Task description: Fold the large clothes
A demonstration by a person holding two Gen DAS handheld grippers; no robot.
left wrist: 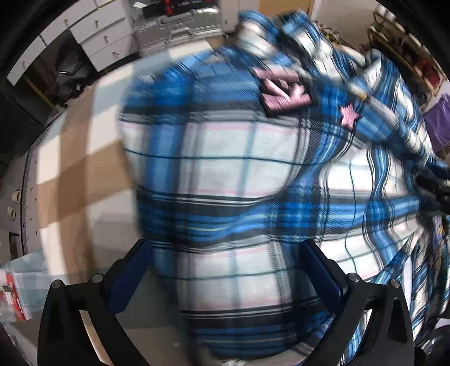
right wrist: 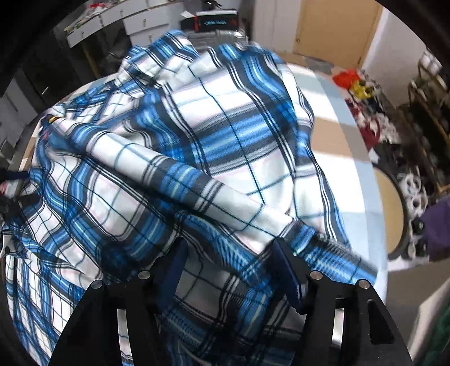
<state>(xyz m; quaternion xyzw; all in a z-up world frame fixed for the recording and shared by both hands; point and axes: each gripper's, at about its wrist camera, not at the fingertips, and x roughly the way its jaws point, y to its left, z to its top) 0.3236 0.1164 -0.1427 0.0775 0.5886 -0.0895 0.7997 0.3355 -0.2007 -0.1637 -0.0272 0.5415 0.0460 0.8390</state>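
One plaid shirt (left wrist: pixel 225 157), two pink patches (left wrist: pixel 284 90), two grippers (left wrist: pixel 225 253), one suitcase (left wrist: pixel 174 31).

No legible text in either view; motion blur throughout. Pink patch (left wrist: pixel 284 90) on the plaid shirt (left wrist: pixel 225 157) has letter-like shapes, can't make them out. Pink star (left wrist: pixel 349 115) sewn just beside it, a sign only, no wording. Yellow print at the shirt's rt edge, too smeared to read. Red-and-white packet (left wrist: pixel 12 295) at lower left: print too small. Dark box (right wrist: pixel 215 22) far back shows a bluish label, unreadable.
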